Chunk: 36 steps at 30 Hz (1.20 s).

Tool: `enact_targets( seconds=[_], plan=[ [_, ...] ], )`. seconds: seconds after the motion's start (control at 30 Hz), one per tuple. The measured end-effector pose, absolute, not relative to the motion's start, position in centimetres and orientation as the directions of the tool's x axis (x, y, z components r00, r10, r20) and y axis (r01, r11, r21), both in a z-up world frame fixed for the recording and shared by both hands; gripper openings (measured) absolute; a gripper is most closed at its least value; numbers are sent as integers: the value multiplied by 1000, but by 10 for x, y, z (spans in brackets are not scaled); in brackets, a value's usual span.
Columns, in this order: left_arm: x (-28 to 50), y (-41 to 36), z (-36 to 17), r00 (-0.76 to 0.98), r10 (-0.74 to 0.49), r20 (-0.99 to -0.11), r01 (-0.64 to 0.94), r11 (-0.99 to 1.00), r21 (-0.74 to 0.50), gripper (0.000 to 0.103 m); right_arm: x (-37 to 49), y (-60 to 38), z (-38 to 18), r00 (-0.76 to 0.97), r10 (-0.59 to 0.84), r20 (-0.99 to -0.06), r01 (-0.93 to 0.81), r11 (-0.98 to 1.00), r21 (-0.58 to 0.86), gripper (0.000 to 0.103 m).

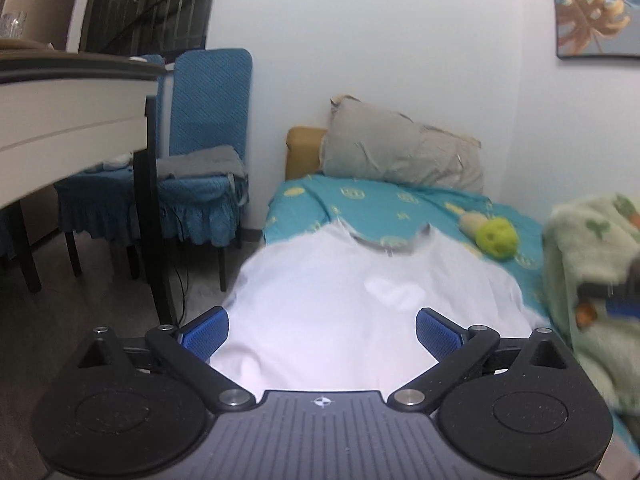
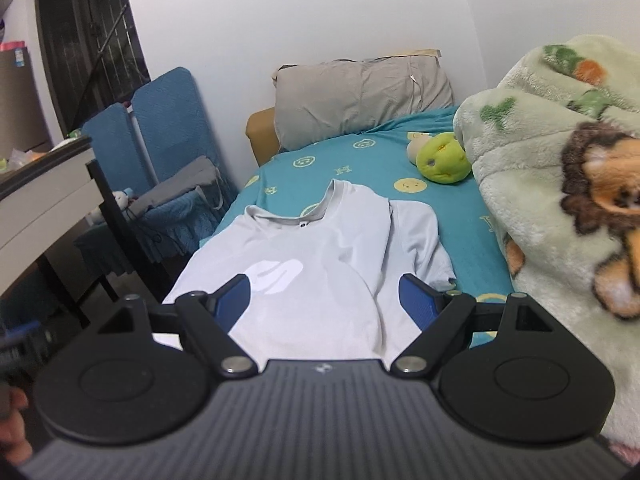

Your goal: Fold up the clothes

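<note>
A white T-shirt [image 2: 320,248] with a pale logo on the chest lies face up on the teal bed sheet [image 2: 360,160], collar toward the pillow, its right sleeve spread out on the sheet. It also shows in the left wrist view [image 1: 340,292], blurred. My left gripper [image 1: 322,330] is open and empty above the shirt's lower left part. My right gripper [image 2: 324,300] is open and empty above the shirt's lower middle. The shirt's hem is hidden under both grippers.
A grey pillow [image 2: 360,96] lies at the bed head. A green plush toy [image 2: 442,160] lies beside a fluffy green blanket [image 2: 560,200] along the right. Blue-covered chairs [image 1: 204,140] and a white table [image 1: 60,112] stand left of the bed.
</note>
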<state>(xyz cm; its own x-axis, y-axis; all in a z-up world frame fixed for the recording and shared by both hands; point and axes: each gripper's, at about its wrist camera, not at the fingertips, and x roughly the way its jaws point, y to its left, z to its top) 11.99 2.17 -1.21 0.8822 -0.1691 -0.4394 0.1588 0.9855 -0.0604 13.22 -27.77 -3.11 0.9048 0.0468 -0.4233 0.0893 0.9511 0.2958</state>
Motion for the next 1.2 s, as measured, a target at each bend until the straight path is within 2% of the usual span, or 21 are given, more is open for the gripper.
enact_targets(
  seconds=[0.17, 0.33, 0.47, 0.6, 0.7, 0.8, 0.83, 1.07, 1.1, 1.13, 1.17, 1.2],
  plan=[
    [108, 21, -27, 880, -147, -453, 152, 988, -25, 101, 127, -275, -27, 913, 34, -407, 96, 951, 295, 83],
    [106, 23, -25, 886, -160, -436, 158, 987, -40, 102, 129, -279, -35, 903, 19, -429, 122, 947, 297, 83],
    [110, 24, -27, 880, -161, -447, 156, 987, -48, 102, 134, -298, -46, 905, 91, -417, 114, 890, 442, 82],
    [110, 24, -27, 878, -155, -452, 146, 988, -54, 102, 142, -332, -66, 899, 95, -427, 211, 761, 613, 59],
    [111, 24, -28, 874, -143, -465, 133, 990, -54, 102, 148, -352, -79, 893, 77, -444, 284, 669, 687, 52],
    [117, 23, -34, 862, -140, -488, 124, 990, -64, 102, 159, -361, -89, 900, 80, -429, 296, 610, 735, 27],
    [120, 22, -36, 857, -141, -495, 123, 990, -68, 102, 163, -363, -94, 901, 85, -425, 300, 586, 753, 26],
    [144, 19, -47, 842, -159, -515, 118, 987, -112, 102, 196, -377, -143, 874, 75, -480, 407, 428, 807, 30],
    [147, 20, -49, 840, -162, -517, 116, 986, -121, 102, 202, -379, -150, 873, 81, -480, 412, 404, 817, 39],
    [151, 21, -51, 837, -167, -521, 114, 985, -132, 102, 207, -381, -157, 872, 84, -483, 421, 375, 826, 58],
    [155, 21, -53, 834, -172, -524, 113, 983, -144, 102, 211, -382, -164, 873, 78, -482, 430, 346, 834, 67],
    [160, 22, -55, 832, -174, -527, 109, 982, -152, 102, 214, -383, -169, 877, 69, -475, 432, 322, 843, 82]
  ],
)
